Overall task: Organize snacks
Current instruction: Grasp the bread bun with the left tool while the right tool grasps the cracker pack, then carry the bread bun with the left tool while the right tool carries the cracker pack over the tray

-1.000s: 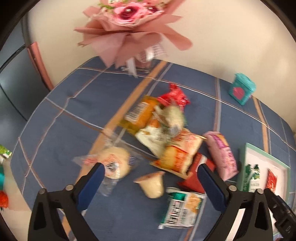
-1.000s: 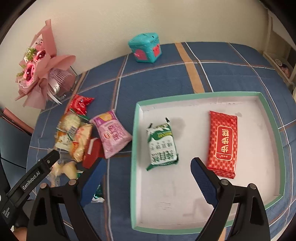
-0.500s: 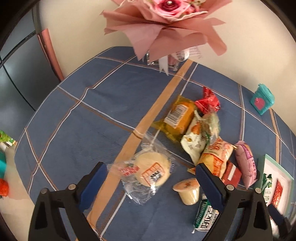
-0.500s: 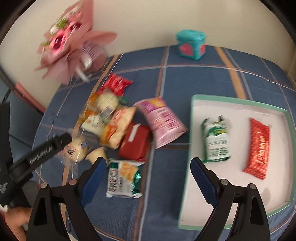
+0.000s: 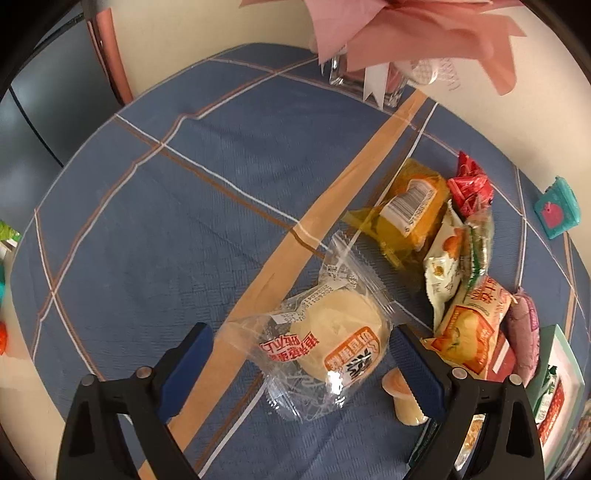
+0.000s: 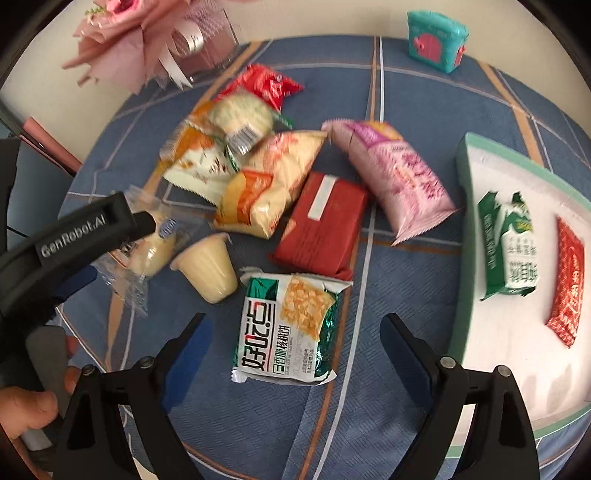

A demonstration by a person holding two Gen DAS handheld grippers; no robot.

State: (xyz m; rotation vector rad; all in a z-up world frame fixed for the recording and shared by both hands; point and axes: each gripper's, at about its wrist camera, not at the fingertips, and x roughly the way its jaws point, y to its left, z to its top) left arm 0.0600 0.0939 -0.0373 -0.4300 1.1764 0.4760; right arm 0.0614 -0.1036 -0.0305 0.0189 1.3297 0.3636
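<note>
Left gripper [image 5: 301,350] open around a clear-wrapped bun [image 5: 340,332] on the blue tablecloth [image 5: 184,221], right gripper [image 6: 295,332] open above a green cracker packet [image 6: 288,332], tray [image 6: 463,258] at the right edge.

Bouquet [image 5: 413,33] cut off at top edge. Tray [image 6: 466,236] runs past right edge. Jelly cup [image 5: 404,400] half hidden behind left gripper's finger [image 5: 415,373]. Right view motion-blurred.
</note>
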